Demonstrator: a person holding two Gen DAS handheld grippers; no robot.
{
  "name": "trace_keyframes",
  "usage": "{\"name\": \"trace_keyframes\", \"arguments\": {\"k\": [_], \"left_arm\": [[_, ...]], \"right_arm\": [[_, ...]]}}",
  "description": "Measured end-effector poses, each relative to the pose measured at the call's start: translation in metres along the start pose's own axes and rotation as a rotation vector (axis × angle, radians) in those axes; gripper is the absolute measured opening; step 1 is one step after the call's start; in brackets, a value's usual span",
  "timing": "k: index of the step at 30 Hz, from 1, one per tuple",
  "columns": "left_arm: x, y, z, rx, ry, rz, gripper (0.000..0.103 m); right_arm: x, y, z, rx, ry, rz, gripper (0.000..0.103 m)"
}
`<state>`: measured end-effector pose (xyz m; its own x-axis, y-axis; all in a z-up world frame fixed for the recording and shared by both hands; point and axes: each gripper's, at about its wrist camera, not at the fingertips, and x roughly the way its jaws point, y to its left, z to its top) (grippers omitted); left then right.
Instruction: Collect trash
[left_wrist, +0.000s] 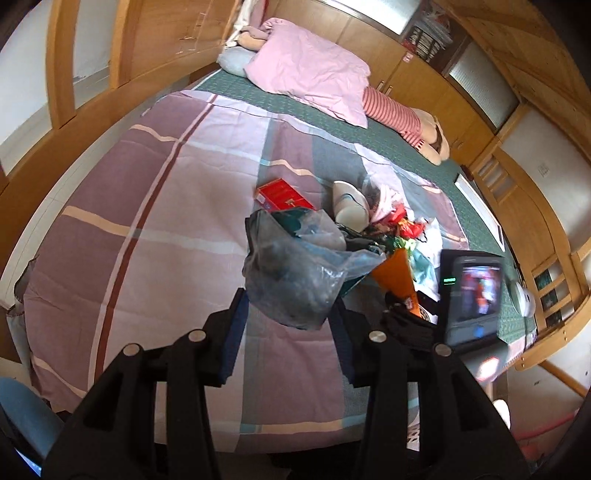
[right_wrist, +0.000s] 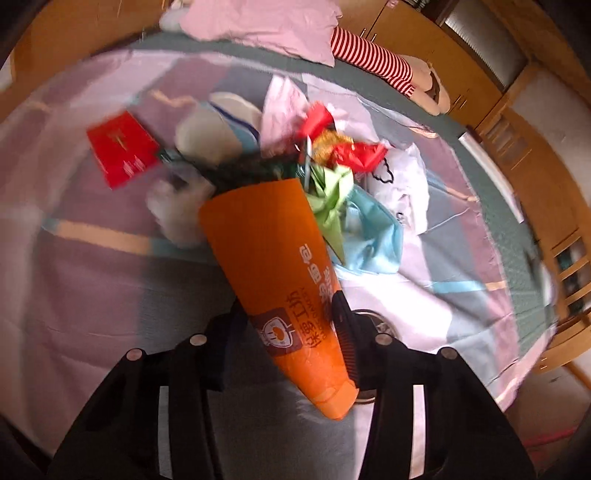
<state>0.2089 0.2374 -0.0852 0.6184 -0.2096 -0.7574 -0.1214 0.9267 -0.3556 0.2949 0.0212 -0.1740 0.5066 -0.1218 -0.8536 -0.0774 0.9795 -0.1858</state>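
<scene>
jaws of the right gripper (right_wrist: 286, 314) clamped on the lower half of an orange carton (right_wrist: 275, 280), tapered, printed with white characters, wide end tilted up toward the trash heap (right_wrist: 332, 155). jaws of the left gripper (left_wrist: 290, 314) part-way apart around the bottom of a clear plastic bag (left_wrist: 295, 269), crumpled, dark scraps inside; whether the pads actually press on it, cannot tell. just beyond the carton's wide end: green paper (right_wrist: 328, 188), red wrappers (right_wrist: 354, 153), pale blue sheet (right_wrist: 373, 236), white bag (right_wrist: 402, 188). left of the carton's top, a white cup (right_wrist: 218, 129) on its side and a red box (right_wrist: 122, 147) flat on the striped sheet (left_wrist: 147, 221). far past the carton, a pink pillow (left_wrist: 306, 70) and a striped-legged doll (left_wrist: 399, 114) near the wooden cabinets (left_wrist: 424, 85).
</scene>
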Motion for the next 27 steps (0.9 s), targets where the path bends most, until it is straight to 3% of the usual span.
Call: {"name": "trace_keyframes", "arguments": {"k": [2, 3, 5, 8, 13, 22, 27], "left_arm": [[0.0, 0.006, 0.001, -0.025, -0.007, 0.01, 0.044], [0.0, 0.009, 0.002, -0.038, -0.01, 0.015, 0.044], [0.0, 0.016, 0.003, -0.062, -0.012, 0.026, 0.044], [0.002, 0.025, 0.002, -0.085, -0.004, 0.041, 0.044], [0.001, 0.033, 0.002, -0.098, -0.004, 0.057, 0.044], [0.018, 0.024, -0.004, -0.085, 0.041, 0.057, 0.044], [0.025, 0.022, -0.007, -0.085, 0.058, 0.064, 0.044]], "right_arm": [[-0.009, 0.005, 0.005, 0.094, 0.028, 0.168, 0.046], [-0.011, 0.007, 0.007, 0.157, 0.056, 0.294, 0.046], [-0.007, 0.019, 0.007, 0.209, 0.088, 0.442, 0.046], [0.007, 0.031, 0.001, 0.232, 0.13, 0.591, 0.046], [0.021, 0.011, 0.0, 0.399, 0.182, 0.831, 0.046], [0.028, -0.014, -0.012, 0.538, 0.223, 0.908, 0.046], [0.03, -0.031, -0.016, 0.593, 0.227, 0.795, 0.048]]}}
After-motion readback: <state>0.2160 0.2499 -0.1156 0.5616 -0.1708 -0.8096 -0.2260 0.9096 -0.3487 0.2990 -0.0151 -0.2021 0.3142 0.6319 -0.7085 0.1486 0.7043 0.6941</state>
